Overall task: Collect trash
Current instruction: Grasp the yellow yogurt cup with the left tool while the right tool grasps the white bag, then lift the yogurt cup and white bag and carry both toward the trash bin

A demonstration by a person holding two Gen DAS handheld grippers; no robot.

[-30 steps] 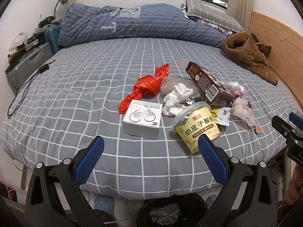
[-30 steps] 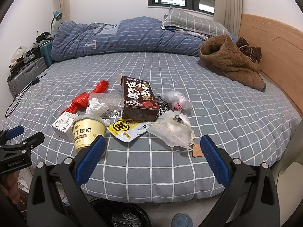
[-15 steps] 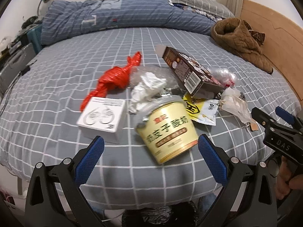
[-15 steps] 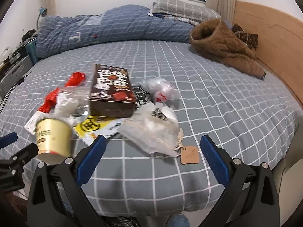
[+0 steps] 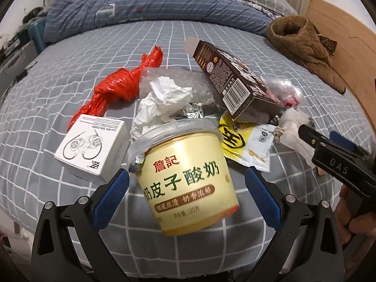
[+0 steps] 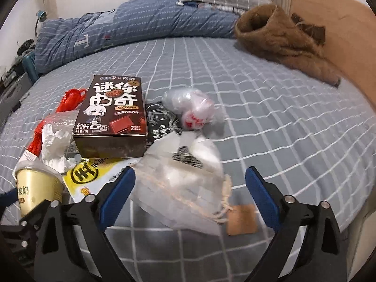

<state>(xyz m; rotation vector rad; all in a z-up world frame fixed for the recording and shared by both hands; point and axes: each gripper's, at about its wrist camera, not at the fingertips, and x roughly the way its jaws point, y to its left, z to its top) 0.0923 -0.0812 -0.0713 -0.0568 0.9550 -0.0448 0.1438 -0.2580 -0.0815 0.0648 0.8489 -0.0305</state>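
A pile of trash lies on the grey checked bed (image 5: 70,47). A yellow yogurt cup (image 5: 188,176) lies on its side between the fingers of my left gripper (image 5: 186,183), which is open with its pads just clear of the cup. Behind the cup are a white earphone box (image 5: 91,150), a red plastic bag (image 5: 117,87), a crumpled tissue (image 5: 162,98), a brown cookie box (image 5: 230,80) and a yellow wrapper (image 5: 244,141). My right gripper (image 6: 190,176) straddles a white drawstring pouch (image 6: 183,181). Its jaws are closing and do not press on the pouch.
A clear plastic wad with red print (image 6: 192,110) lies behind the pouch, whose brown tag (image 6: 242,216) sits near the bed's front edge. A brown fleece garment (image 6: 277,35) lies by the wooden headboard (image 6: 329,23). A rolled blue duvet (image 6: 141,23) spans the far side.
Both grippers have moved forward and down toward the pile. The yogurt cup now lies between the left fingers and the pouch between the right fingers.
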